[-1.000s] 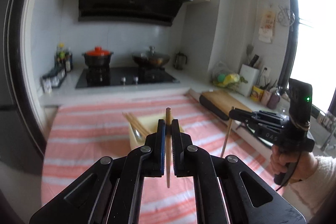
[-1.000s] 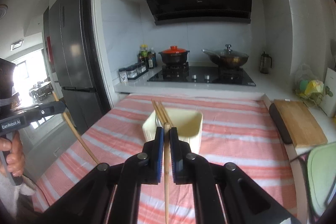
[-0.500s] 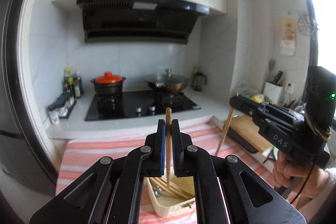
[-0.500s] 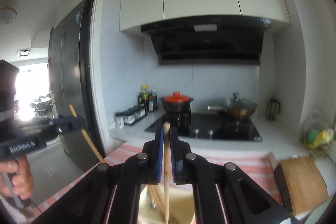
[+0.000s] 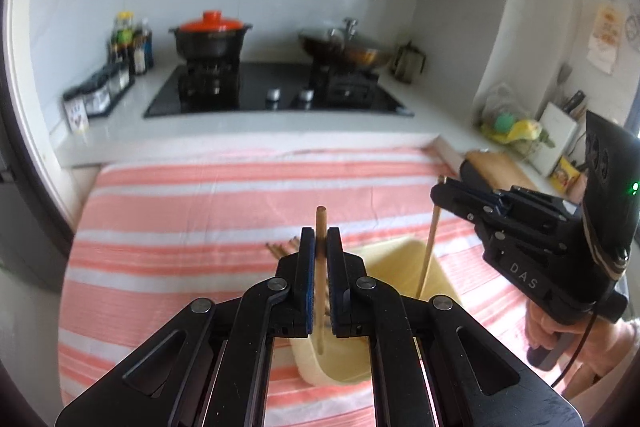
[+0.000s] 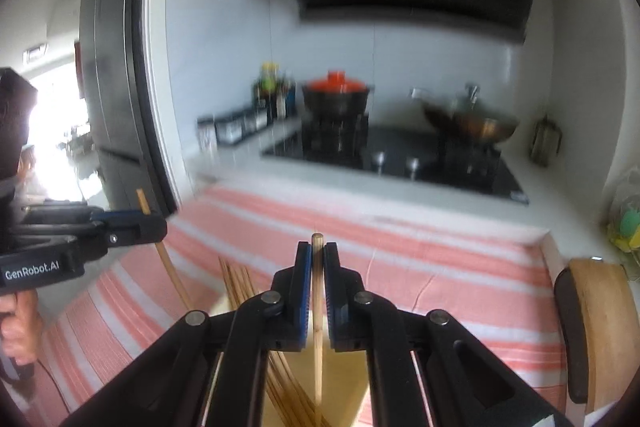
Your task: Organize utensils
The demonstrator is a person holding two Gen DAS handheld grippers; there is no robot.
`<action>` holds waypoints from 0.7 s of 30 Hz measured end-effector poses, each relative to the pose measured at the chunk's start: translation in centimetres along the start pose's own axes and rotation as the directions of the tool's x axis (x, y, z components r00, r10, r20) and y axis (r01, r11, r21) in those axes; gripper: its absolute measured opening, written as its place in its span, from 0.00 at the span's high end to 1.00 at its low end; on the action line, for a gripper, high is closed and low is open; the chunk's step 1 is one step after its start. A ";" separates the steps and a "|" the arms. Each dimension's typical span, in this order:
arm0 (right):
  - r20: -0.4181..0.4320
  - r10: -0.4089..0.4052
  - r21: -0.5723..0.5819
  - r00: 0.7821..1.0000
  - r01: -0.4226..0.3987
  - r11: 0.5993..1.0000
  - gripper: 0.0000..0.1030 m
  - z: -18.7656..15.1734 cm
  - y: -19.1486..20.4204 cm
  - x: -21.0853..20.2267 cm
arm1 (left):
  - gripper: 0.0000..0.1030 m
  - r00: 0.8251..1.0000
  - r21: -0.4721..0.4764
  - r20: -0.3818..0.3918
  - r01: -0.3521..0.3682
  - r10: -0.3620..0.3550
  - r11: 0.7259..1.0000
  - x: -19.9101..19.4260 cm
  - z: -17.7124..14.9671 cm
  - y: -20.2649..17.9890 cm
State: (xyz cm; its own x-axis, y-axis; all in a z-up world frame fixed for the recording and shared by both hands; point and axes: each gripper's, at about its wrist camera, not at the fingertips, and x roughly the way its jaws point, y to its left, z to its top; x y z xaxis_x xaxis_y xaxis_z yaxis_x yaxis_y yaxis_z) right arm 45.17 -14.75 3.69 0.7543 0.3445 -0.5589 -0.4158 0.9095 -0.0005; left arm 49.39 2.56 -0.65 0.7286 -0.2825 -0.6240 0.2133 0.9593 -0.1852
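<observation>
Left wrist view, from the left: jars and bottles at the back of the worktop, then a black pot with an orange lid and a wok on the hob. Nearer, a table under a pink-and-white striped cloth. Left tool clamped narrow on one wooden chopstick, held upright, its lower end hanging inside a pale yellow bin on the cloth. More chopsticks lean on the bin's far-left rim. To the right, the right tool pinches a second chopstick, slanting down into the same bin; a hand grips its handle. Right wrist view: its chopstick upright between closed pads, bin below, cutting board at the far right.
</observation>
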 end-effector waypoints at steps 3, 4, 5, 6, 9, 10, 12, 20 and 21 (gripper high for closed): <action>-0.048 0.000 0.039 0.999 0.002 0.999 0.93 -0.5 -0.5 1.4 | 0.80 0.999 -0.002 -0.009 -0.031 0.031 1.000 0.4 -0.6 0.3; -0.051 -0.014 0.057 0.999 0.017 0.998 0.88 -0.5 -0.8 1.6 | 0.61 0.999 0.001 -0.002 -0.034 0.034 0.999 0.2 -0.7 0.1; -0.043 -0.025 0.084 0.999 0.029 0.996 0.74 -0.6 -1.2 1.4 | 0.52 0.999 0.009 0.021 -0.044 0.044 0.999 -0.8 -1.1 0.1; -0.026 -0.031 0.105 0.999 0.033 0.994 0.68 -0.7 -1.5 0.9 | 0.37 0.997 0.021 0.048 -0.057 0.056 0.998 -1.8 -1.5 0.0; 0.067 -0.064 0.165 0.996 0.052 0.985 0.59 -0.7 -2.2 -3.0 | 0.16 0.984 0.066 0.134 -0.124 0.114 0.990 -5.7 -3.7 -0.7; 0.094 -0.077 0.167 0.993 0.061 0.984 0.56 -0.9 -2.1 -4.7 | 0.08 0.979 0.073 0.156 -0.141 0.128 0.987 -6.6 -4.3 -0.9; 0.147 -0.107 0.171 0.983 0.082 0.982 0.50 -1.4 -1.7 -7.8 | 0.01 0.961 0.087 0.222 -0.189 0.166 0.978 -9.7 -6.8 -2.0; 0.171 -0.181 0.185 0.968 0.149 0.971 0.20 -8.3 3.4 -18.1 | 0.00 0.924 0.054 0.268 -0.297 0.273 0.953 -16.2 -13.3 -6.8; 0.158 -0.175 0.184 0.972 0.145 0.972 0.18 -9.4 4.2 -19.2 | 0.00 0.918 0.036 0.259 -0.319 0.299 0.947 -16.8 -13.8 -7.2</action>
State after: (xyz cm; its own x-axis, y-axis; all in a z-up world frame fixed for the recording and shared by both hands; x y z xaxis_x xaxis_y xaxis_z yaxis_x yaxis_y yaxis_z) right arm 24.17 -19.71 6.65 0.8861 0.2125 -0.4119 -0.2014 0.9770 0.0706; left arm 26.66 0.36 0.69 0.9015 0.0279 -0.4319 -0.0066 0.9987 0.0508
